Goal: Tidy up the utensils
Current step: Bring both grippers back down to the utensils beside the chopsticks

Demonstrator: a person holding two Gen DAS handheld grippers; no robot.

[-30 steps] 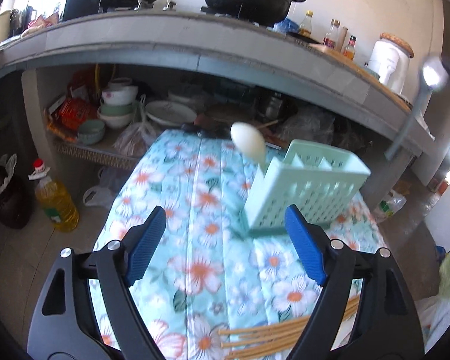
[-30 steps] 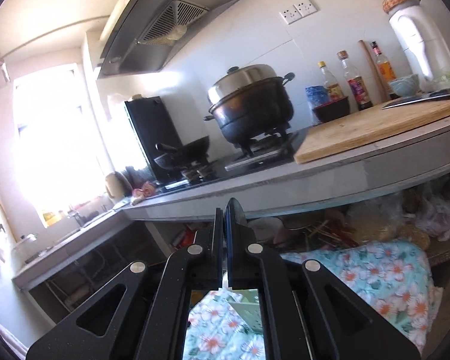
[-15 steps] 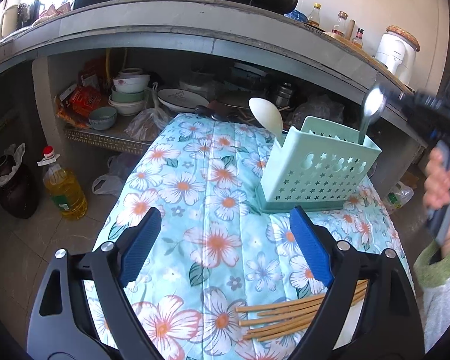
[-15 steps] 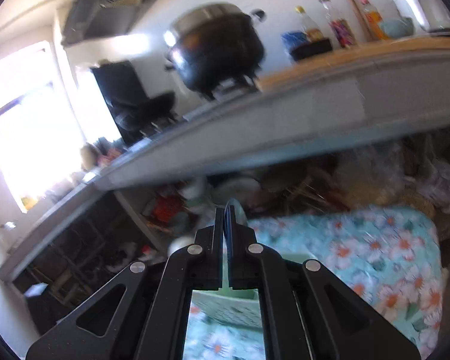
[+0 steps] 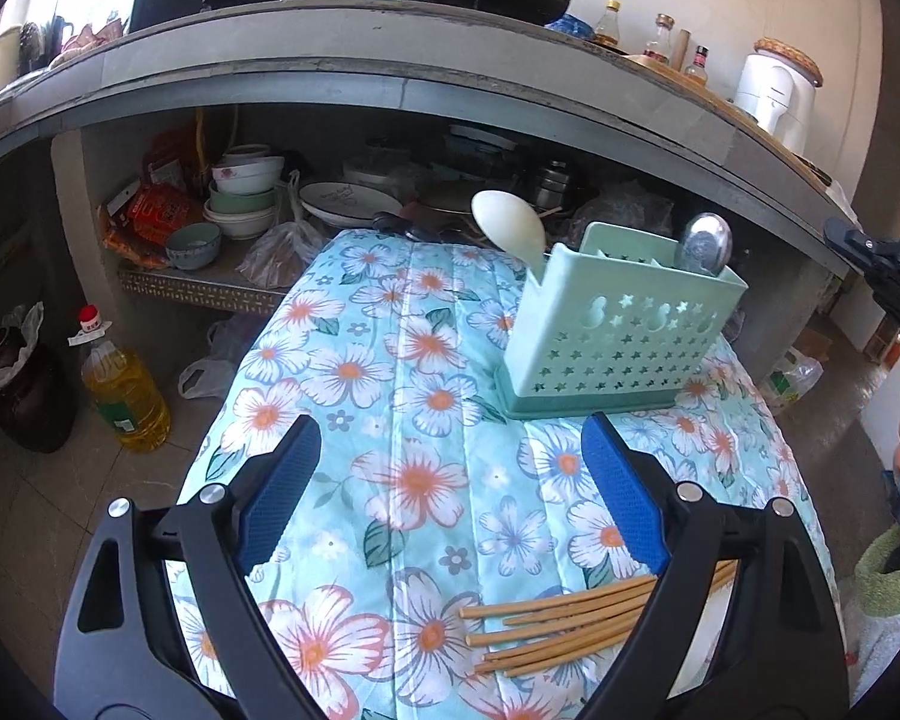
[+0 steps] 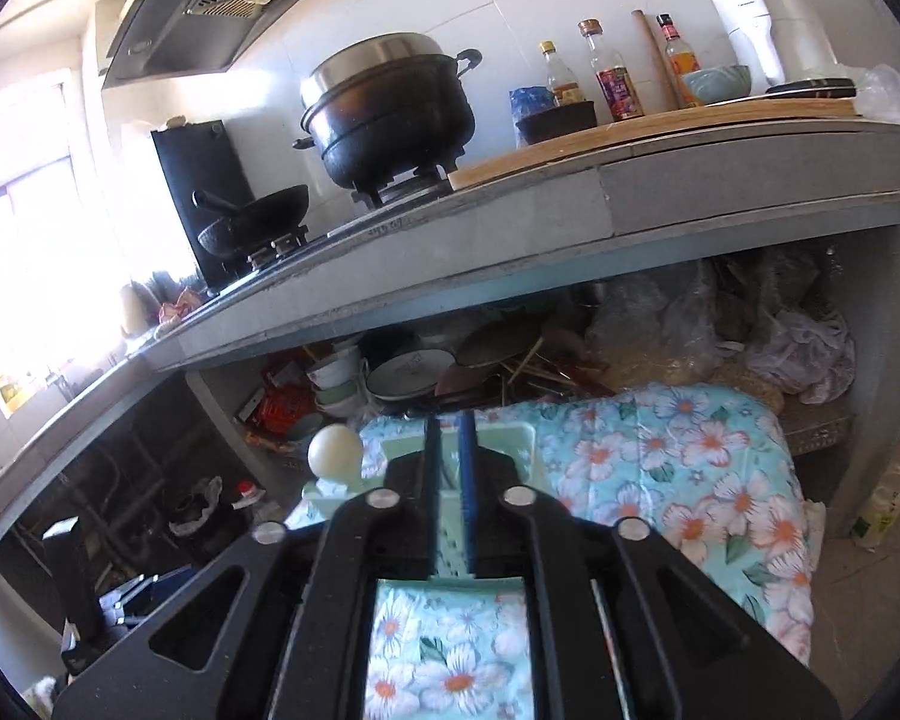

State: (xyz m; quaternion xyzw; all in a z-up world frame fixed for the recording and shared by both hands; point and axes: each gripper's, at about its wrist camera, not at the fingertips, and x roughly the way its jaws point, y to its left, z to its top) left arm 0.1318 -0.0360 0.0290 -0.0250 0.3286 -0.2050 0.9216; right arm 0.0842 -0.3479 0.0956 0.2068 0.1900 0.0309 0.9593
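You have 2 spoons standing in the mint-green utensil caddy (image 5: 621,330): a white plastic spoon (image 5: 507,228) at its left end and a metal spoon (image 5: 705,243) at its right end, both bowl-up and leaning on the rim. The step in hand appears to be the release of the metal spoon. To do it well, let the right gripper (image 6: 448,438) part fully, then draw it straight back and up so that neither finger catches the handle or tips the caddy on the soft floral cloth (image 5: 390,396). Its jaws have just been opening: in the right wrist view a narrow gap shows between the pads, directly over the caddy, and nothing can be seen held in that gap. In the left wrist view this gripper sits at the far right edge, apart from the metal spoon. The left gripper (image 5: 450,480) hovers wide open and empty above the cloth, touching nothing. The bundle of wooden chopsticks (image 5: 564,624) lies flat on the cloth just beside its right finger and is probably the next thing to collect; approach it low and square across the bundle.
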